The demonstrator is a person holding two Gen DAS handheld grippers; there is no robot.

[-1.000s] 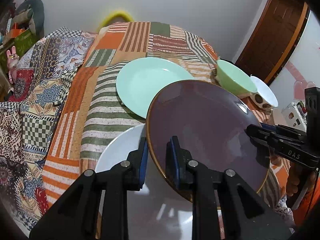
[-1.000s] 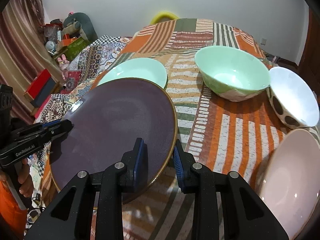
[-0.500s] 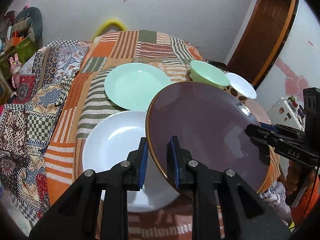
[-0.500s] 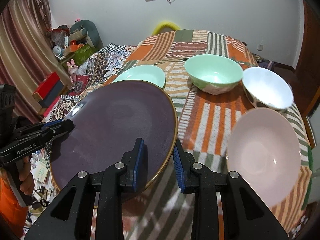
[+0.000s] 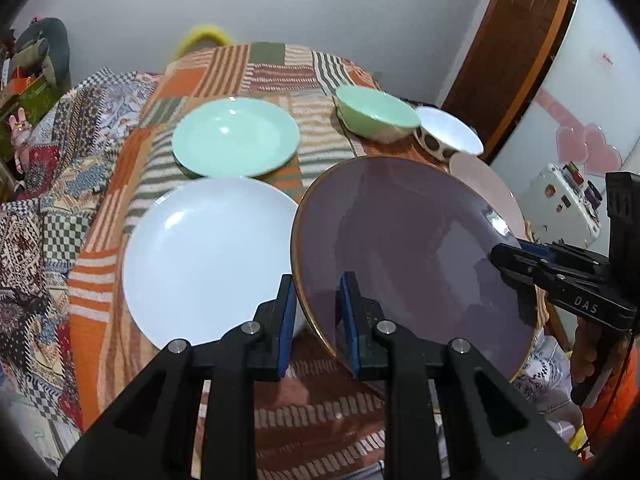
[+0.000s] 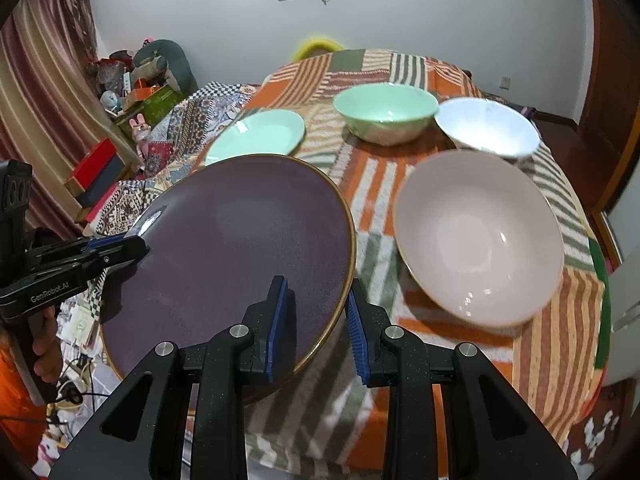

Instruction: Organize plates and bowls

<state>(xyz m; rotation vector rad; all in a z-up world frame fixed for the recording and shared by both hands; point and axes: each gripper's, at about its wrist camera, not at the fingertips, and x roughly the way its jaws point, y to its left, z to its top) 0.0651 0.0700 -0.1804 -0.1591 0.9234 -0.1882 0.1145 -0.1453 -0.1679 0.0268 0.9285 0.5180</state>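
both grippers' fingers [image 5: 348, 312] clamp the purple plate's [image 5: 408, 252] rim, left [image 5: 318, 318] and right [image 6: 318, 326] edges opposite

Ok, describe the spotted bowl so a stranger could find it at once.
Start at the table under the striped patchwork cloth. On its far side two bowls sit side by side beyond the pink bowl. The spotted bowl is right of the green bowl: white inside, dark spots outside.

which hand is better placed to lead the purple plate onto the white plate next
Left, probably. The left tongs grip the purple plate on the rim beside the white plate. The right tongs hold the opposite rim, next to the pink bowl, so they would mostly follow.
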